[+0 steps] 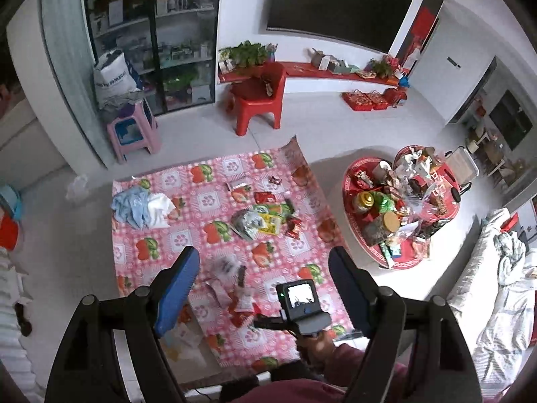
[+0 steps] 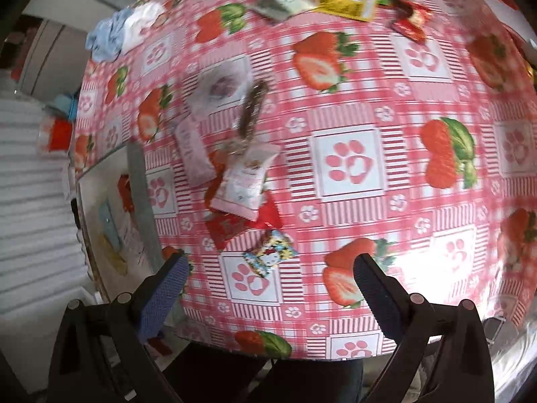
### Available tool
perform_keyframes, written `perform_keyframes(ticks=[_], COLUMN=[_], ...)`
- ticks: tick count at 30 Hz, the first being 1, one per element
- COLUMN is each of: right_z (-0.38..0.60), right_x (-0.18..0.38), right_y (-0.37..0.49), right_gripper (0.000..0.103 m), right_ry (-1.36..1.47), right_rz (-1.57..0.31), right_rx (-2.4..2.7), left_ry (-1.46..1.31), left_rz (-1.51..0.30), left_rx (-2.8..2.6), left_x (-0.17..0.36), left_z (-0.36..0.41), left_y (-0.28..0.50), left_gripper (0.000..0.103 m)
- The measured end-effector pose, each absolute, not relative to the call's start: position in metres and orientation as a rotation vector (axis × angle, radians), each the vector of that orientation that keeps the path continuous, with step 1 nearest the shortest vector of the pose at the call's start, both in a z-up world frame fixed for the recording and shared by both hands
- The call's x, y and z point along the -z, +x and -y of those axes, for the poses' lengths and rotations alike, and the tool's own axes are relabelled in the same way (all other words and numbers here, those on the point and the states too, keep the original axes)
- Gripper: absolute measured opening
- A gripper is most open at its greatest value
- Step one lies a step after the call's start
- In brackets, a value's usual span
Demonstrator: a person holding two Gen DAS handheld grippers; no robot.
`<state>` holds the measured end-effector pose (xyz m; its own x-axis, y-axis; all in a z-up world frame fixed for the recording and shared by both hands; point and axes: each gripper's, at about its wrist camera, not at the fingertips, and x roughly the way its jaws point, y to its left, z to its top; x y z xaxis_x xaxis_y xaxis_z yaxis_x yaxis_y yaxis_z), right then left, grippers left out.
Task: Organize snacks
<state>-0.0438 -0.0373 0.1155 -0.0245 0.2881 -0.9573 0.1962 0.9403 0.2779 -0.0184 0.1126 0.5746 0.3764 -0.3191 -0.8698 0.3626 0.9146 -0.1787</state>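
Scattered across the strawberry-print tabletop [image 2: 369, 107]: a pale pink snack packet [image 2: 243, 181] with its long axis running away from the right gripper [image 2: 270, 282], a brown stick snack [image 2: 251, 110] just beyond it pointing likewise; fingers spread wide and empty on both right and left gripper [image 1: 263, 278].

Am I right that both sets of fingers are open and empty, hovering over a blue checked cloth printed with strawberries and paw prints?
Nearly. The checked cloth printed with strawberries and paw prints is pink and white, not blue; the right wrist view shows it plainly. The rest holds: the left gripper and the right gripper both have their blue-padded fingers spread apart with nothing between them.
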Motion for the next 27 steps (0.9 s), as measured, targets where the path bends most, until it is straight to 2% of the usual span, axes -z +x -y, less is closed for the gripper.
perform_keyframes(ticks=[6,11,17,27], right_z=[0.052,0.060,0.066,0.061], right_x=[-0.124,-0.129,-0.129,-0.135], right_y=[-0.044,-0.049,-0.054,-0.056], right_gripper=[0.099,0.099,0.099,0.099], right_ry=[0.421,0.443,0.455,0.434], right_rz=[-1.571,-1.556,-1.554,-1.547], right_rx=[-0.046,-0.029,-0.005,-0.007], left_ry=[0.139,0.237,0.209,0.003], left_rz=[-1.126,-1.043,-0.942,-1.088], left_rx=[0.418,0.438,0.465,0.473], left_x=[-0.580,-0.596,-0.623,-0.622], left_z=[-0.078,-0.059,-0.061,-0.090], left_y=[-0.029,-0.044,-0.045,-0.021], left_gripper=[0.082,0.083,0.084,0.084])
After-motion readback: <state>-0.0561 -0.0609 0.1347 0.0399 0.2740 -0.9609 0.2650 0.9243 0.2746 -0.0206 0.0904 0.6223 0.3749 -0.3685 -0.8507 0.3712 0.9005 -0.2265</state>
